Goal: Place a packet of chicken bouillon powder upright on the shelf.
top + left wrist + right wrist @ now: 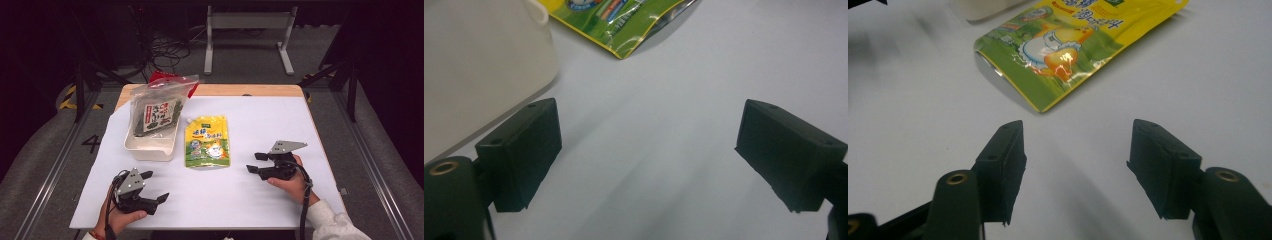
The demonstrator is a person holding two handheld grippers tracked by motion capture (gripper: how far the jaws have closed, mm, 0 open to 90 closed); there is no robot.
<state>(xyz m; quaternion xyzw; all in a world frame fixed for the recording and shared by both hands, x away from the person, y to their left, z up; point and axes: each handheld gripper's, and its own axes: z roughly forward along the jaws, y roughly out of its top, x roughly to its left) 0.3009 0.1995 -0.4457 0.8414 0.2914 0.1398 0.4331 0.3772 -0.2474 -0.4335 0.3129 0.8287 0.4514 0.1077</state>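
A white sheet covers the table [260, 200]. Toward its far left stands a white bin [150, 146] with a clear zip bag of dark seaweed [156, 112] propped in it. Just beside the bin, flat on the sheet, lies the yellow-green spout pouch [207, 142]. The right gripper [256, 163] points at the pouch from nearby, jaws spread with nothing between them. The left gripper [155, 186] sits near the bin's front, jaws wide apart over bare sheet.

A white-topped wooden bench [260, 195] stands on grey carpeted floor [380, 165] in a dim room, with a pale metal frame [248, 22] and tangled black cables [167, 50] beyond its far edge and yellow-black hazard tape [67, 100] off its far left corner.
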